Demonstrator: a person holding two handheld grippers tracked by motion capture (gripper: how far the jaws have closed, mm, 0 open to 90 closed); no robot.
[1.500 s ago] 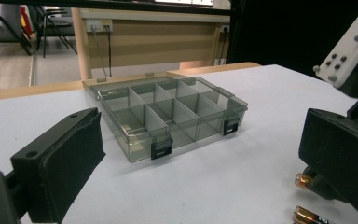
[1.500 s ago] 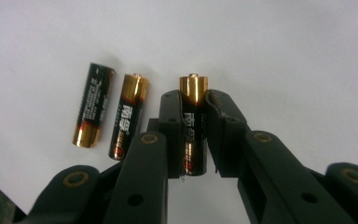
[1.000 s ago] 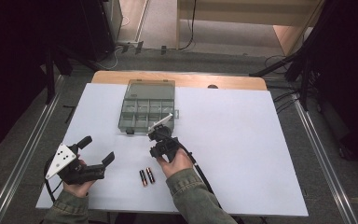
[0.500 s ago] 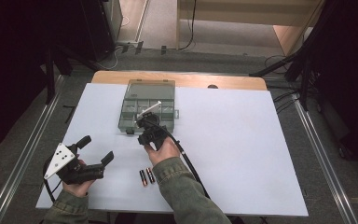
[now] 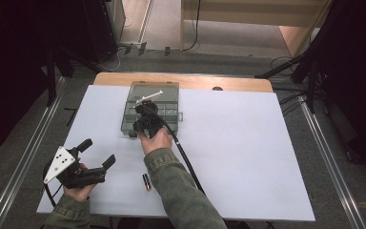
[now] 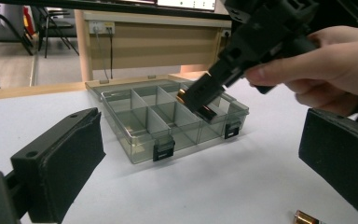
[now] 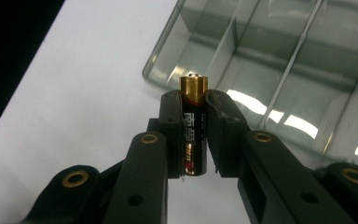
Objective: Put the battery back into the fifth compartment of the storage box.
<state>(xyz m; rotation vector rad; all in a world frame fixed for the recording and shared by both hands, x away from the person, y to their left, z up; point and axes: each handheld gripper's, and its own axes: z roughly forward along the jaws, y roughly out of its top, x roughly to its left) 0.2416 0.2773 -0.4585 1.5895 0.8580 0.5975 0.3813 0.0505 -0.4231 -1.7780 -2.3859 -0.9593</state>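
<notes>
My right gripper [image 5: 143, 120] hangs over the near compartments of a clear, open compartment box [image 5: 169, 107], shut on a black battery with a gold end. In the right gripper view the battery [image 7: 194, 133] stands upright between the jaws of that gripper [image 7: 193, 107], with the box [image 7: 279, 60] just beyond. The left gripper view has the right gripper [image 6: 200, 95] tilted down into the box [image 6: 135, 126]. My left gripper [image 5: 98, 151] rests open and holds nothing at the table's front left.
A loose battery [image 5: 146, 181] lies on the white table [image 5: 248, 157] near the front edge, beside the right sleeve, and in the left gripper view this battery [image 6: 307, 217] sits low at the right. The right gripper's cable [image 5: 183, 155] trails back over the table.
My right gripper has carried the battery away from the front of the table, forward and left, to above the box. The left gripper has stayed put.
</notes>
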